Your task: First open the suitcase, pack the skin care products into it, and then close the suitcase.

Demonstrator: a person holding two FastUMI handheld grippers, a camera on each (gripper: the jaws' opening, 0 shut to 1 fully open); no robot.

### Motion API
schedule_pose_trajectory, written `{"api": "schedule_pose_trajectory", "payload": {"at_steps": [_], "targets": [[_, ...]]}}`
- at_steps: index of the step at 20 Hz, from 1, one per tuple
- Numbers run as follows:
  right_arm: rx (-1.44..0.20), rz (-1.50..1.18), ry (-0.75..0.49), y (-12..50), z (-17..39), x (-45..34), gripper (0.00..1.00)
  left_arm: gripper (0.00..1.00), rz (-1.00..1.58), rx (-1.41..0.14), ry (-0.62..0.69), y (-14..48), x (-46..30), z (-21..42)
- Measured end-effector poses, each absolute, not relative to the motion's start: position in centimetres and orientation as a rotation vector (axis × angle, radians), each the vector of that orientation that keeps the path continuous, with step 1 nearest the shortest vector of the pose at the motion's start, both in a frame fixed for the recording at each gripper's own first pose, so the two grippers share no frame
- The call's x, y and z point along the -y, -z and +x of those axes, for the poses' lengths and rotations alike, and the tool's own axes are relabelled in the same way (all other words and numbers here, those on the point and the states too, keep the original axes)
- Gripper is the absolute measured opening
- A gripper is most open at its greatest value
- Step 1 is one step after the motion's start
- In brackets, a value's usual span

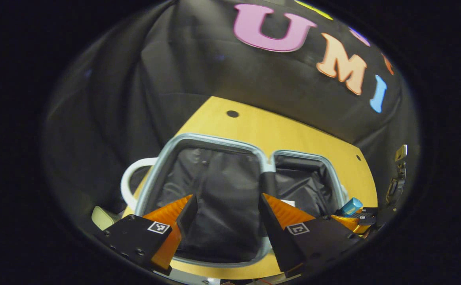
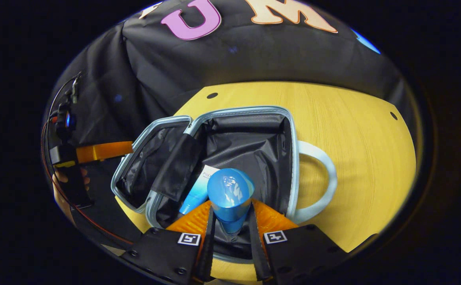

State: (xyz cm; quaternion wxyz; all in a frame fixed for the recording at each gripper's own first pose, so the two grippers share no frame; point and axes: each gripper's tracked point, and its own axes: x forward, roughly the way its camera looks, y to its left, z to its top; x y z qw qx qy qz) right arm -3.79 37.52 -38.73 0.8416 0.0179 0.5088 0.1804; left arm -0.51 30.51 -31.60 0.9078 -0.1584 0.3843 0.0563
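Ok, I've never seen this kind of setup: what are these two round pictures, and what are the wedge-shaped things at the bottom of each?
No robot here: a person holds a two-finger gripper in each hand, and each picture comes from a camera riding on one gripper. The wedges are that gripper's own fingers. In the left gripper view, the left gripper hangs open over an open suitcase with dark lining and a white handle, lying on a yellow wooden table. In the right gripper view, the right gripper is shut on a blue skin care bottle above the suitcase's right half. A blue and white tube already lies inside. At that view's left edge you see the other gripper and the hand holding it.
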Motion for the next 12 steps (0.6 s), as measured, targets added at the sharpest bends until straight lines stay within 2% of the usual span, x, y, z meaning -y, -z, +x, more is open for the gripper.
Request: {"api": "schedule_pose_trajectory", "payload": {"at_steps": [1, 3, 4, 8, 11, 12], "targets": [[-1.069, 0.046, -0.378, 38.8, -3.3, -37.9, 0.4, 0.91, -0.337, -0.796, -0.148, 31.5, -32.0, -1.3], [-1.064, 0.06, -0.351, 39.1, -2.1, -38.2, 0.43, 0.91, -0.348, -0.787, -0.203, 31.9, -34.8, -2.7], [-1.061, 0.062, -0.33, 39.2, -1.6, -38.2, 0.41, 0.91, -0.351, -0.792, -0.228, 32.2, -36.1, -3.2], [-1.007, 0.07, -0.3, 37.9, 0.3, -38.4, 0.51, 0.92, -0.335, -0.804, -0.322, 34.1, -40.8, -3.7], [-0.938, 0.041, -0.296, 36.8, 1.5, -38.6, 0.87, 0.91, -0.32, -0.809, -0.378, 34.9, -43.7, -3.4], [-0.925, 0.03, -0.3, 36.4, 1.7, -38.7, 0.85, 0.91, -0.319, -0.807, -0.388, 35.0, -44.4, -3.0]]}}
